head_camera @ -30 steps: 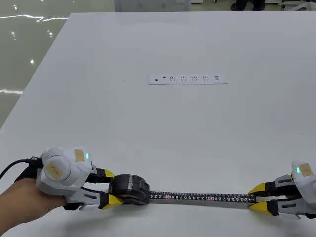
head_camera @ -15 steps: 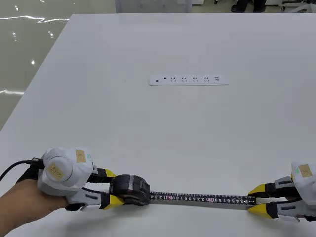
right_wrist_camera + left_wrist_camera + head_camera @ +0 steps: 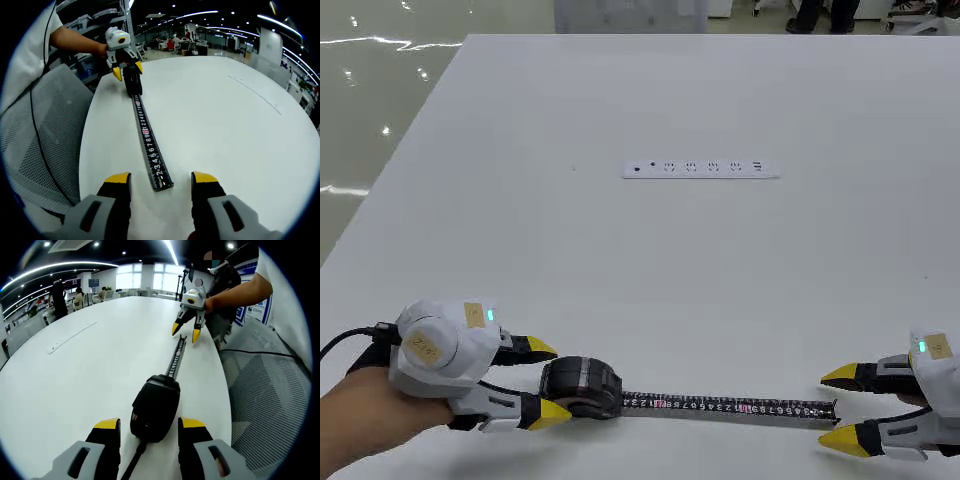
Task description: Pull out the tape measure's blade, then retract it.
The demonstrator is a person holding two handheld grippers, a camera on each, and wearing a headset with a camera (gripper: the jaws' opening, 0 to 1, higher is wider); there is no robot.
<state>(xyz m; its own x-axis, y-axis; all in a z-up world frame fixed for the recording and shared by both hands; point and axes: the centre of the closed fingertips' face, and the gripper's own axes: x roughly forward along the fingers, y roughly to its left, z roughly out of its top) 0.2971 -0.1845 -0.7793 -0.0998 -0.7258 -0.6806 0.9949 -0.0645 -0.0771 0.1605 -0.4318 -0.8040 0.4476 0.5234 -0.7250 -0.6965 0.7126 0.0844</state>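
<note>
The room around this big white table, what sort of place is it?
Probably an open-plan office or lab hall: a long white table with a power strip on it, a mesh chair beside it, and strip lights on the ceiling over people in the distance.

Tape measure lies on table before power strip.

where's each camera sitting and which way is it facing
Head view: on the headset, looking forward and down at the table; shows the left gripper, a hand and the right gripper.
Left gripper view: on the left gripper, facing along the blade to the right gripper; its open jaws flank the case.
Right gripper view: on the right gripper, facing back at the left gripper; its open jaws flank the blade's end.
Both gripper views share the blade.
</note>
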